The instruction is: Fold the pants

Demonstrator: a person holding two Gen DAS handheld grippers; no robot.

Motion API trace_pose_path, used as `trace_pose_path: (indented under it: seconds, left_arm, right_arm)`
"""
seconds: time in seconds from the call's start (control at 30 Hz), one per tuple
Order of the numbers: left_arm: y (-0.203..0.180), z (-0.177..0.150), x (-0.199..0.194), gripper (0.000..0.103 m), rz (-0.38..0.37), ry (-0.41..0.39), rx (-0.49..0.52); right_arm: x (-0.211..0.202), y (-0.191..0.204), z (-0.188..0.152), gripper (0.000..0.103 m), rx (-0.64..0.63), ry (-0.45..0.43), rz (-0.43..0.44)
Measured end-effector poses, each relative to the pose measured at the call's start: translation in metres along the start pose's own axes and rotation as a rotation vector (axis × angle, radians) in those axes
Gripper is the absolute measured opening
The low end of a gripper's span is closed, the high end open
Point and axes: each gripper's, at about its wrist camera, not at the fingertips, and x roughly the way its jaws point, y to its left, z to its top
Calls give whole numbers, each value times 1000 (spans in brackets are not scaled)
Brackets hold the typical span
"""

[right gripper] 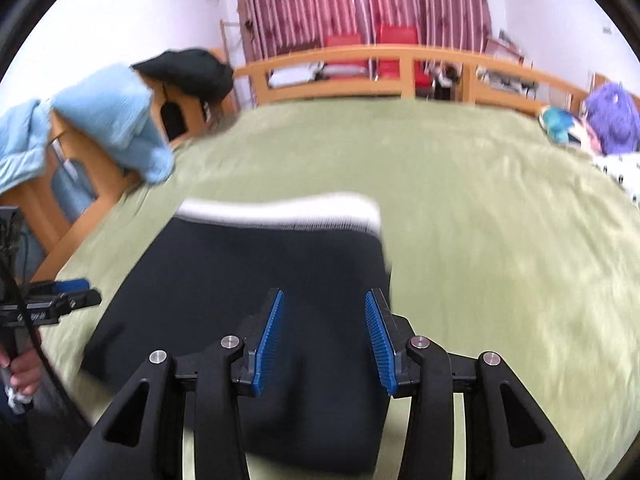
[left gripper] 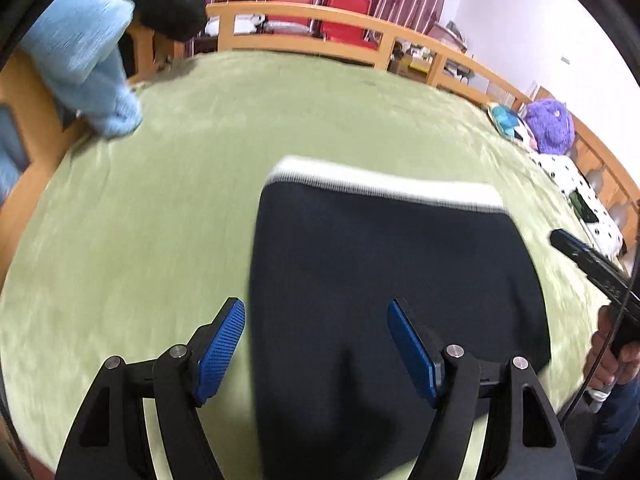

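Note:
Dark navy pants (left gripper: 380, 260) with a white waistband (left gripper: 380, 184) lie folded into a compact rectangle on the green bedspread (left gripper: 160, 200). My left gripper (left gripper: 315, 306) hovers over their near left edge, open, with nothing between the blue pads. In the right wrist view the pants (right gripper: 260, 272) lie under my right gripper (right gripper: 324, 294), which is open with its pads apart and gripping no cloth. The right gripper (left gripper: 580, 256) also shows at the right edge of the left wrist view, and the left gripper (right gripper: 68, 292) at the left edge of the right wrist view.
A wooden rail (left gripper: 320, 12) runs round the bed's far side. A light blue garment (left gripper: 92, 72) and a black one (left gripper: 164, 0) hang over the frame at far left. A purple plush toy (left gripper: 550, 124) and a dotted pillow (left gripper: 576, 184) sit at right.

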Motion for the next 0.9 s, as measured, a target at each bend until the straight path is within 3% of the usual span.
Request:
trace_pose_path:
  seconds: [0.17, 0.3, 0.4, 0.63, 0.8, 0.9]
  left_arm:
    - [-12, 37, 41, 72, -14, -13, -17]
    - [-12, 47, 86, 72, 39, 29, -3]
    - [-5, 43, 115, 75, 103, 90, -19]
    - [4, 34, 88, 73, 62, 122, -75]
    - [-3, -2, 53, 73, 47, 130, -55]
    - [-6, -38, 37, 73, 56, 162, -37]
  right_arm:
    - [67, -9, 32, 41, 21, 36, 29]
    - [104, -16, 12, 34, -18, 84, -33]
    - [117, -33, 1, 33, 35, 97, -80]
    - [89, -36, 1, 39, 79, 101, -141]
    - [38, -27, -19, 39, 103, 89, -119]
    - [14, -23, -50, 43, 96, 127, -111]
